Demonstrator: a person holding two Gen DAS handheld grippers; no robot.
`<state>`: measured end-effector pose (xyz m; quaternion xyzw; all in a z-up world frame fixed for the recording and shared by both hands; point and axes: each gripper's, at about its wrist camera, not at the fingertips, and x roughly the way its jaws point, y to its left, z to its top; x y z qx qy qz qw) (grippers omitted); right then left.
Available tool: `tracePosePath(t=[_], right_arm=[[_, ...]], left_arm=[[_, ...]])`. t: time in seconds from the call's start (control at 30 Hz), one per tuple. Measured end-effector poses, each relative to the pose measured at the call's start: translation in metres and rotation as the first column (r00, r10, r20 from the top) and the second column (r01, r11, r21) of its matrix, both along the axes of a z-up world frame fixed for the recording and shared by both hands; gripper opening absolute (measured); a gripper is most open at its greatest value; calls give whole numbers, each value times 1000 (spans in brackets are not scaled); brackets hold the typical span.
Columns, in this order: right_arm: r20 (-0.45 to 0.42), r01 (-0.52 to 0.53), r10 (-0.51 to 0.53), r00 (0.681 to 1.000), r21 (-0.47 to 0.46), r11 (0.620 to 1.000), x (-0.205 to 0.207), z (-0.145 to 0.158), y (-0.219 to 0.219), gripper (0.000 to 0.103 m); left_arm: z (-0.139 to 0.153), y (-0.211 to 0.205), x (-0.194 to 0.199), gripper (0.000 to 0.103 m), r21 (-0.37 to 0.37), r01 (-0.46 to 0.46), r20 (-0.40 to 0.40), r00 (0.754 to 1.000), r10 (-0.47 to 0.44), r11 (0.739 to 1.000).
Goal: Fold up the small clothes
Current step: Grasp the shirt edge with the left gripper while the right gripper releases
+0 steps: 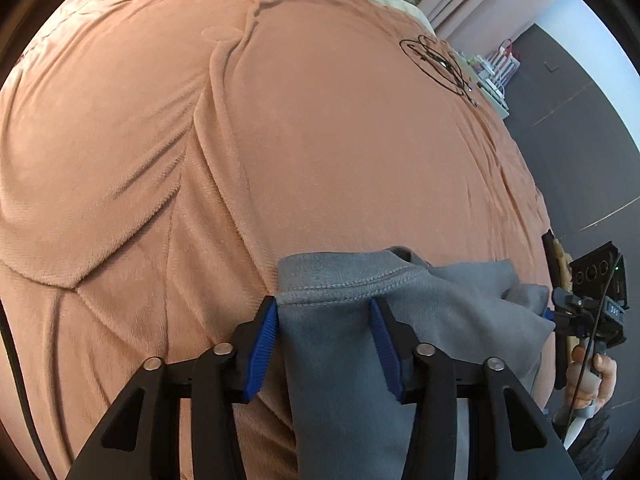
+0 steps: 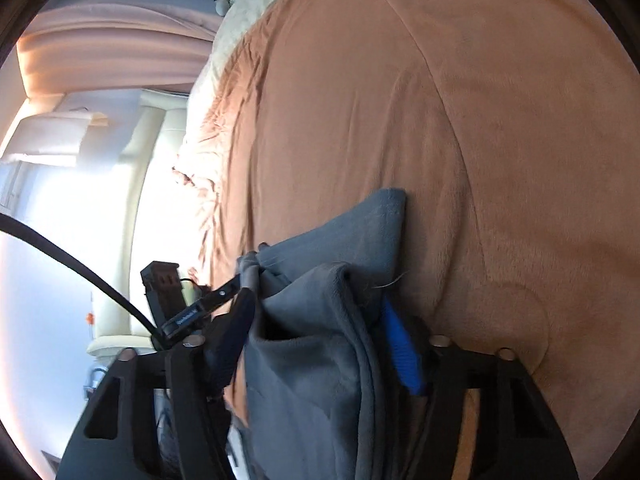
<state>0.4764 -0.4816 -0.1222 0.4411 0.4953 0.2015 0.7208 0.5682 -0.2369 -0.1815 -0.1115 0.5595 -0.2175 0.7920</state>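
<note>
Garment: I have a small grey fleece garment slung between my two grippers over the near part of the bed. Its stitched hem is stretched sideways so the cloth hangs flat and the fold line can be set straight.

Left gripper: my jaws look partly open. The hem lies across the gap between the blue pads, but I cannot tell whether they actually pinch it.

Right gripper: bunched grey cloth fills the gap between these jaws. One blue pad shows on the right and the other is dark and blurred, so I cannot tell how firmly they grip.

Why held this way: keeping both ends up near the bed's near edge lets the loose lower part drape. My guess is that it will go down on the peach blanket for folding.

Pose, left: I point forward and down across the bed, with the fingers level.

Pose, right: this gripper is rolled onto its side, facing along the bed beside the other gripper, with my hand on the handle.

Risk: the fleece may slip if my left grip is loose.
</note>
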Motion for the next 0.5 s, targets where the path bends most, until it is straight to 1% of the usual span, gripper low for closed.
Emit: tracePosePath(t=[0.03, 0.07, 0.13, 0.2, 0.27, 0.33, 0.43, 0.5], right_arm=[[-1, -6, 6, 1000, -27, 1000, 2, 4, 1, 39], [-8, -12, 11, 1000, -69, 998, 5, 9, 5, 35], [-13, -18, 16, 1000, -159, 987, 12, 19, 9, 16], [5, -17, 18, 1000, -210, 978, 14, 31, 10, 6], [38, -19, 29, 999, -245, 969, 12, 46, 15, 4], [80, -31, 57, 995, -289, 957, 10, 62, 25, 4], [186, -39, 102, 977, -319, 947, 1, 85, 33, 3], [223, -18, 98, 970, -334, 942, -4, 90, 33, 3]], left_arm=[[-1, 0, 0, 41, 4, -1, 0, 1000, 1, 1000], [-1, 0, 1, 38, 7, -1, 1, 1000, 1, 1000], [0, 0, 1, 32, 12, -2, 8, 1000, 2, 1000], [1, 3, 0, 18, 9, -4, 15, 1000, 4, 1000], [4, 7, -1, 15, -4, -4, 22, 1000, 4, 1000], [8, 11, -2, 15, -18, -1, 33, 999, 1, 1000], [10, 20, 0, 14, -58, -9, 26, 1000, 11, 998], [10, 24, 2, 14, -81, -17, 21, 1000, 19, 997]])
